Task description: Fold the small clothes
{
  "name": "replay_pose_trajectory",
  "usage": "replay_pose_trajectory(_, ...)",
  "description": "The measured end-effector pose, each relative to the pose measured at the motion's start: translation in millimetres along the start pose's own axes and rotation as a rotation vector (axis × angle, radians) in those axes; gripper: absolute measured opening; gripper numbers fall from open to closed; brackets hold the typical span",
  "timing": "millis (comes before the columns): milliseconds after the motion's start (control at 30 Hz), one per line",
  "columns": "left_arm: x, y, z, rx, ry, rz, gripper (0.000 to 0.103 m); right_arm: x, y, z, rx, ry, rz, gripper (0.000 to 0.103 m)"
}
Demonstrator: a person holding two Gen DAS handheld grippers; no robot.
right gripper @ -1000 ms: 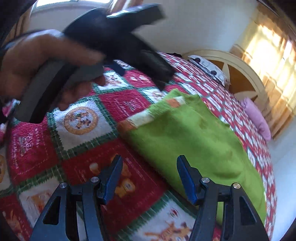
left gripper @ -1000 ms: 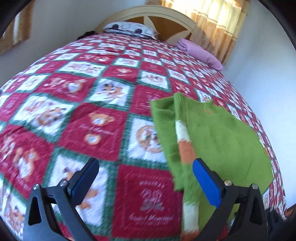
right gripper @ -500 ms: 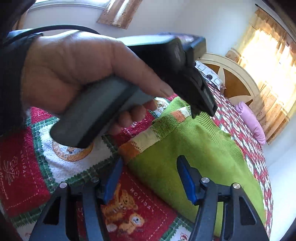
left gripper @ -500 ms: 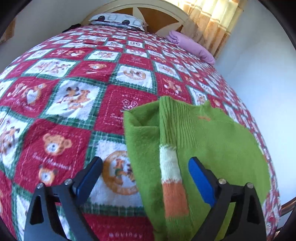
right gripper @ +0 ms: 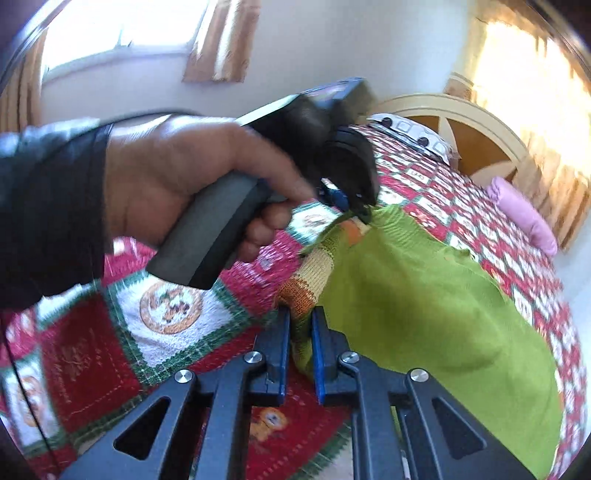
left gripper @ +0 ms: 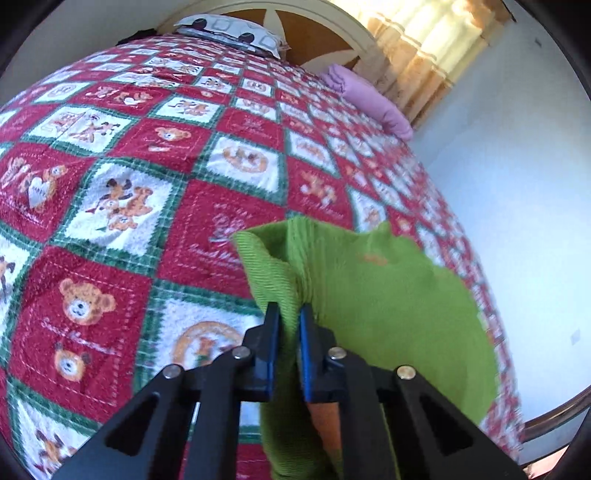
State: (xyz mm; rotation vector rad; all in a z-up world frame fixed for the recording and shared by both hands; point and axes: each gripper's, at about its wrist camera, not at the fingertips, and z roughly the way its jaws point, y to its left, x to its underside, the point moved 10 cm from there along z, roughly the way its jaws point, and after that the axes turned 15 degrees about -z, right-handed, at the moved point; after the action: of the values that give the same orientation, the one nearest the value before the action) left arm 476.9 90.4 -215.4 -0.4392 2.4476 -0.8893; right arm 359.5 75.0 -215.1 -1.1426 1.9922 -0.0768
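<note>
Right up close, the right gripper (right gripper: pixel 300 325) is pinching the striped cuff end of the green sweater (right gripper: pixel 424 306), its blue pads drawn together with the orange-and-cream knit bunched between them, while the left gripper (left gripper: pixel 288 325) is biting down on a ribbed fold along the same side of the garment, jaws nearly together with green cloth squeezed through. Holding two points along one edge looks like the way to carry that side as a straight line, so the fold comes out even rather than sagging in the middle. In the right wrist view the left hand (right gripper: pixel 177 184) is wrapping the grey handle of its tool just above the cuff, so the two tools are working close beside each other. The sweater is lying on the quilt (left gripper: pixel 122 206), its body spreading toward the bed's edge by the white wall (left gripper: pixel 517 184), so I'd say room is tight on that side. Across the red-and-white squares the bed is lying bare, the open side for any swing. Far off, a patterned pillow (left gripper: pixel 236 33) is resting against the headboard (left gripper: pixel 317 40), and a pink bundle (left gripper: pixel 373 103) is sitting near the curtain (left gripper: pixel 436 48), both well apart from the work.
</note>
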Motion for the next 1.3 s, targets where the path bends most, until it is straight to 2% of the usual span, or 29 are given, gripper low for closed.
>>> replay_pose_trajectory(133,-3.0,-26.6,-12.2,0.059,-0.013,-0.016,0.011,6.6,-31.7,-20.2,-0.024,-0.043,0.117,0.009)
replay_pose_trajectory(333,-3.1,-87.2,-24.2,0.121,-0.024,0.028,0.010,26.8,-78.4,-49.0,-0.030,-0.095,0.254,0.007)
replay_pose_trajectory(600,6.5,-153.3,-22.3,0.151,-0.009,0.090,0.010,40.0,-113.7,-72.9,-0.039,-0.166,0.388,0.006)
replay_pose_trajectory(967,34.3,-222.5,8.1,0.171,0.045,0.189,0.010,90.7,-173.0,-103.2,-0.005,-0.183,0.519,0.006)
replay_pose_trajectory(1300,60.6,-264.3,48.0,0.168,0.120,0.250,0.010,141.0,-209.1,-111.3,-0.010,-0.165,0.657,0.006)
